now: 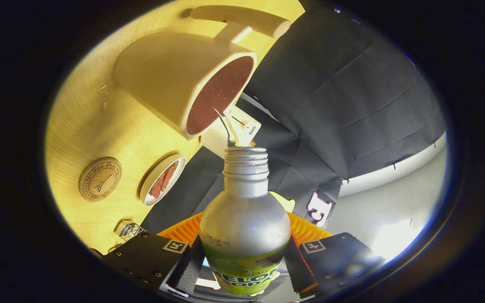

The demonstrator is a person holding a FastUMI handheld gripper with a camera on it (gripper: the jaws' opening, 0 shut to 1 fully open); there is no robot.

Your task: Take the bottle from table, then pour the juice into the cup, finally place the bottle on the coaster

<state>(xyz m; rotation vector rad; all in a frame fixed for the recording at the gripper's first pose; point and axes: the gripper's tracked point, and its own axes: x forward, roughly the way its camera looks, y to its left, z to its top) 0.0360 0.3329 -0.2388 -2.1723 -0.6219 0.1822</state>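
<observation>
My gripper (244,263) is shut on a silver bottle (244,219) with a green label, one finger (185,271) on each side of its lower body. The whole scene appears rolled sideways, so the bottle is tipped. Its open threaded mouth (246,152) points at a cream cup (171,80) with a handle, just beyond the fingers. The cup holds dark red liquid (221,94). A thin stream (227,128) runs from the bottle's mouth to the cup's rim. A round cork coaster (100,179) lies on the wooden table (78,126), off to the cup's side.
A small white dish (162,180) with reddish pieces sits between the coaster and the bottle. A white box (230,134) stands behind the cup at the table's edge. A small shiny metal thing (128,230) lies near one finger. Black cloth (343,97) hangs beyond.
</observation>
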